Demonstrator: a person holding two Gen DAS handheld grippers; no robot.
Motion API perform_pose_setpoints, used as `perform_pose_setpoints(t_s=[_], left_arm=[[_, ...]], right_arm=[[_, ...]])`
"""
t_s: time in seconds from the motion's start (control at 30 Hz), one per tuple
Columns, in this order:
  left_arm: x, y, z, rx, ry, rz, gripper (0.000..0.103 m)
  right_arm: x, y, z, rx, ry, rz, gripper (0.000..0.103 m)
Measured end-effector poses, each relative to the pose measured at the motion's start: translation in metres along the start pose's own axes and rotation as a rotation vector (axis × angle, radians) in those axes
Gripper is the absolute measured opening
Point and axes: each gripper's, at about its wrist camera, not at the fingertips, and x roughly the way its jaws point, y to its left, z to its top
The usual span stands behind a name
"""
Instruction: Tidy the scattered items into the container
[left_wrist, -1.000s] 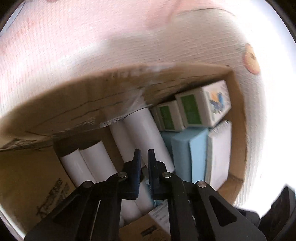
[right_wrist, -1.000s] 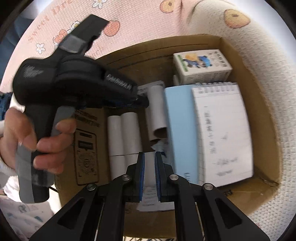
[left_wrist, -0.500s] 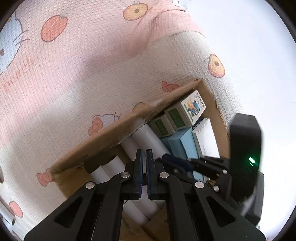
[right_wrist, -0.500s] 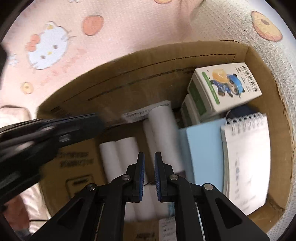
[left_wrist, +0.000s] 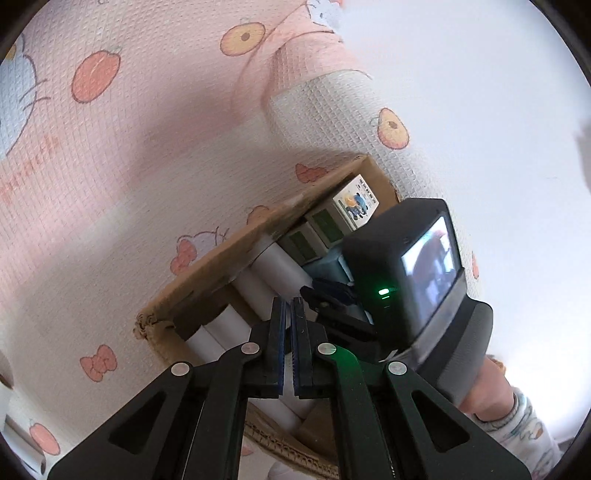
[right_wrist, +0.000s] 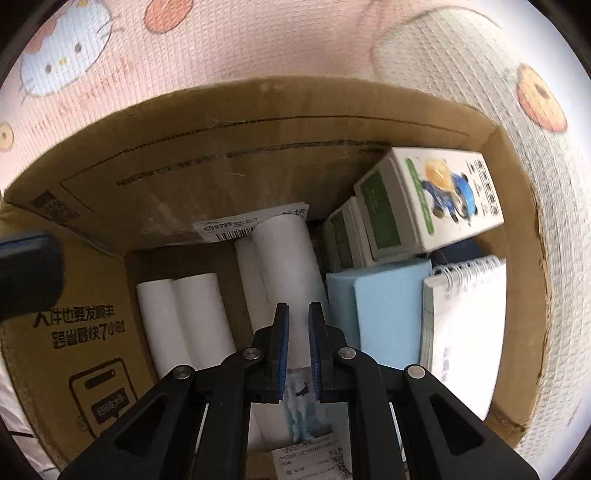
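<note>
A brown cardboard box (right_wrist: 236, 155) lies on a pink cartoon-print mat. Inside are white paper rolls (right_wrist: 284, 266), green-and-white cartons (right_wrist: 432, 199), a light blue pad (right_wrist: 388, 302) and a spiral notebook (right_wrist: 469, 325). My right gripper (right_wrist: 298, 325) hovers over the box above the rolls, its jaws a narrow gap apart and empty; a small printed packet (right_wrist: 299, 402) lies below it. My left gripper (left_wrist: 287, 314) is shut and empty, raised above the box (left_wrist: 207, 280) on its left side. The right gripper's body (left_wrist: 406, 266) shows in the left wrist view.
The mat (left_wrist: 129, 147) surrounds the box on all sides. A bright white area (left_wrist: 498, 92) lies to the right of the mat. The person's hand and sleeve (left_wrist: 509, 406) hold the right gripper at lower right.
My left gripper has lifted out of the box and pulled back to its left. My right gripper has let go of the white slip it held and has moved deeper over the box.
</note>
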Motion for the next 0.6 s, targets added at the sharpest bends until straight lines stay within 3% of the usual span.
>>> perform_pose_setpoints(t_s=[0.27, 0.37, 0.4, 0.47, 0.53, 0.6], left_arm=[[0.001, 0.005, -0.003, -0.01, 0.028, 0.018, 0.003], [0.003, 0.005, -0.003, -0.008, 0.033, 0.039, 0.001], [0.004, 0.005, -0.003, -0.008, 0.033, 0.052, 0.0], [0.003, 0.006, -0.003, -0.008, 0.024, 0.057, 0.0], [0.002, 0.007, -0.004, -0.017, 0.017, 0.057, 0.0], [0.001, 0.009, -0.003, -0.016, 0.018, 0.061, 0.0]], right_arm=[[0.011, 0.01, 0.007, -0.032, 0.003, -0.046, 0.007], [0.026, 0.02, 0.007, -0.048, 0.065, 0.039, 0.006], [0.029, 0.025, 0.008, -0.055, 0.074, 0.032, 0.006], [0.027, 0.029, 0.01, -0.042, 0.07, 0.014, 0.006], [0.02, 0.022, 0.012, 0.012, 0.075, 0.092, 0.006], [0.009, 0.015, 0.009, 0.04, 0.054, 0.109, 0.006]])
